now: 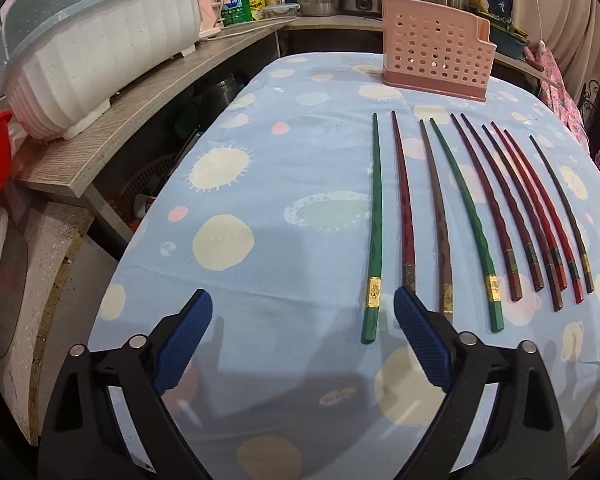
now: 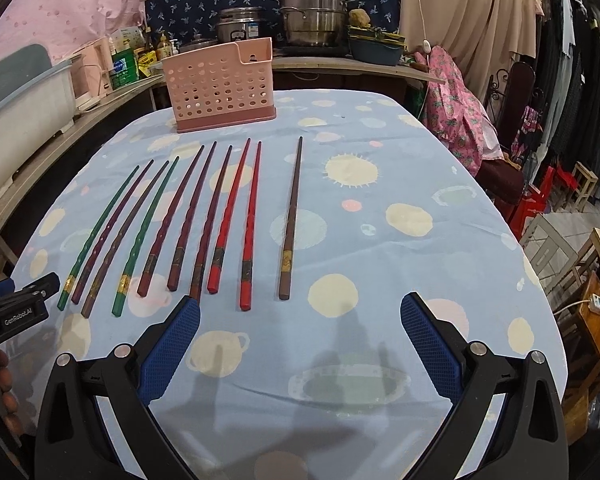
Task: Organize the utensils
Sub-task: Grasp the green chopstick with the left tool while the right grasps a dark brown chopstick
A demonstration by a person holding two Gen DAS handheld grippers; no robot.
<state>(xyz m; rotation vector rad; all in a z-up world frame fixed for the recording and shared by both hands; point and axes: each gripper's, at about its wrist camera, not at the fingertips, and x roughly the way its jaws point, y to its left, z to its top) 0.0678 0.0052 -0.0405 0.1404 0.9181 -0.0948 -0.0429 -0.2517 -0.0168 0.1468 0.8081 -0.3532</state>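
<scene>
**Chopsticks in a row on the bench, both grippers empty**

Left wrist view: left gripper (image 1: 303,308) hangs low over the near part of the bench (image 1: 260,184), which has a blue cloth w/ pale spots. Fingers (image 1: 188,332) stand wide apart, nothing between the pads. Leftmost green chopstick (image 1: 374,220) lies w/ its thick gold-banded end between the two finger tips in the picture, not gripped. Right finger tip overlaps the thick end of the dark red chopstick (image 1: 402,208) next to it; contact can't be told. Rest of the chopsticks fan out toward the right edge, thin ends pointing at the far edge. Pink holder (image 1: 432,48) w/ round holes stands upright near the far edge, well apart from the thin tips. White dish rack (image 1: 100,52) sits on a wooden shelf (image 1: 140,120) off the left edge.

Right wrist view: right gripper (image 2: 300,312) also spread wide, holding nothing; bare cloth between its fingers (image 2: 172,340). Ten chopsticks lie side by side, thick ends toward the near edge. Brown chopstick (image 2: 290,220) lies alone, apart from the others on the right of the row. Two bright red ones (image 2: 236,216) sit just left of it. Left finger tip covers the thick end of one dark chopstick. Left gripper shows at the near left corner, beside the green chopstick's thick end. Holder stands past the row at the far edge.
</scene>
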